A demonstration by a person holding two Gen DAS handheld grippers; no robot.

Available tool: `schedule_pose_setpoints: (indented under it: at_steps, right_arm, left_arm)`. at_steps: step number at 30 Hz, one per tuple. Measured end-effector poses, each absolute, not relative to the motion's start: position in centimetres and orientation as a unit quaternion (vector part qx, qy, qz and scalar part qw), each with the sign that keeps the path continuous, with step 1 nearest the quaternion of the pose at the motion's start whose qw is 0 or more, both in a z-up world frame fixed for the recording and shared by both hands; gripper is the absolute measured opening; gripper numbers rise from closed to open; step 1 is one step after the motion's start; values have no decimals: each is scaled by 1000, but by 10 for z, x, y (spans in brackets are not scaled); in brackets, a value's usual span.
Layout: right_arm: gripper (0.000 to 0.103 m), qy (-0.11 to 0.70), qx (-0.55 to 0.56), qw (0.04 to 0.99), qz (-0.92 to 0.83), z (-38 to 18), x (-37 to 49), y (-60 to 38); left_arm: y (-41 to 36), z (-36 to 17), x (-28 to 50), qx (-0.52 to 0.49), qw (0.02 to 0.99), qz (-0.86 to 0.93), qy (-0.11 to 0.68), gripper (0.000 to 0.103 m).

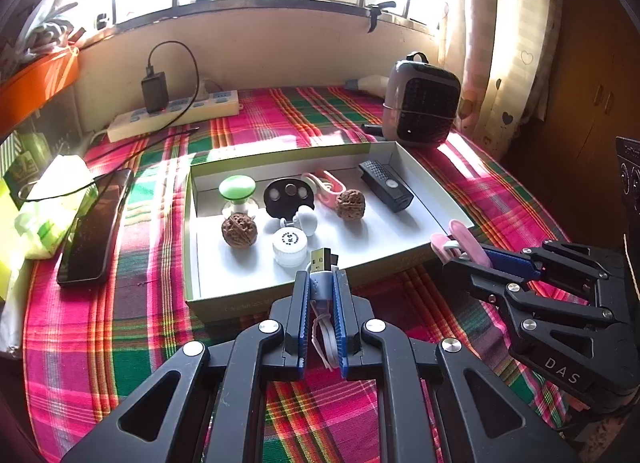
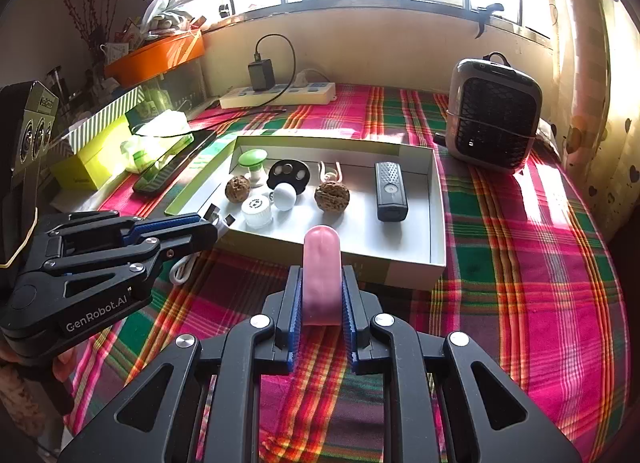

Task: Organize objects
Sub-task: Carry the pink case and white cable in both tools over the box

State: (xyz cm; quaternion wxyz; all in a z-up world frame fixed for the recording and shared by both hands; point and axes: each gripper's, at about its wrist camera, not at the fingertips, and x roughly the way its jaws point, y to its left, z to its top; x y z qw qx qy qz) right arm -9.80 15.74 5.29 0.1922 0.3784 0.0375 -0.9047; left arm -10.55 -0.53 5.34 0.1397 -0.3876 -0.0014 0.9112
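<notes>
A shallow white box (image 1: 436, 191) (image 2: 438, 199) lies on the plaid cloth. It holds two walnuts (image 1: 239, 230) (image 1: 350, 204), a white cap (image 1: 290, 248), a green-topped knob (image 1: 237, 188), a black disc (image 1: 287, 195), a pink clip (image 1: 326, 187) and a black remote (image 1: 386, 185). My left gripper (image 1: 321, 277) is shut on a white USB cable (image 1: 322, 263) over the box's near edge. My right gripper (image 2: 321, 275) is shut on a pink clip (image 2: 322, 275) just short of the box's near wall.
A grey fan heater (image 1: 420, 103) (image 2: 494, 115) stands behind the box to the right. A power strip (image 1: 172, 115) with a charger lies at the back. A dark phone (image 1: 94, 227) and a tissue pack (image 1: 52, 203) lie to the left.
</notes>
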Motion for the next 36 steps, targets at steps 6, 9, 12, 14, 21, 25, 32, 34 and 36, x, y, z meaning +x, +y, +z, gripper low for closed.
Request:
schedule_pose_setpoints:
  at_steps: [6, 9, 12, 14, 21, 25, 32, 34, 36]
  right_arm:
    - [19, 36, 374, 195, -906, 60, -111, 156]
    - [19, 36, 375, 191, -906, 61, -119, 156]
    - [19, 37, 377, 187, -906, 61, -130, 158]
    - [19, 37, 379, 184, -906, 62, -137, 159]
    - [19, 36, 396, 181, -899, 54, -159, 160]
    - [19, 37, 408, 177, -895, 48, -170, 160]
    - [19, 32, 428, 186, -884, 40, -181, 159]
    - [19, 27, 435, 190, -880, 37, -184, 159]
    - [19, 28, 440, 190, -878, 35, -186, 158]
  left_arm:
    - [-18, 61, -117, -381, 125, 916, -7, 10]
    - [-23, 62, -124, -381, 118, 917, -10, 10]
    - [-28, 61, -131, -382, 111, 917, -13, 10]
    - [-31, 60, -134, -384, 107, 917, -17, 10]
    - [-35, 54, -145, -391, 101, 914, -22, 10]
    - [-38, 51, -151, -395, 98, 913, -23, 10]
    - [-39, 42, -159, -406, 95, 909, -25, 10]
    - [-38, 39, -161, -411, 95, 906, -24, 10]
    - [-37, 37, -162, -413, 97, 905, -21, 10]
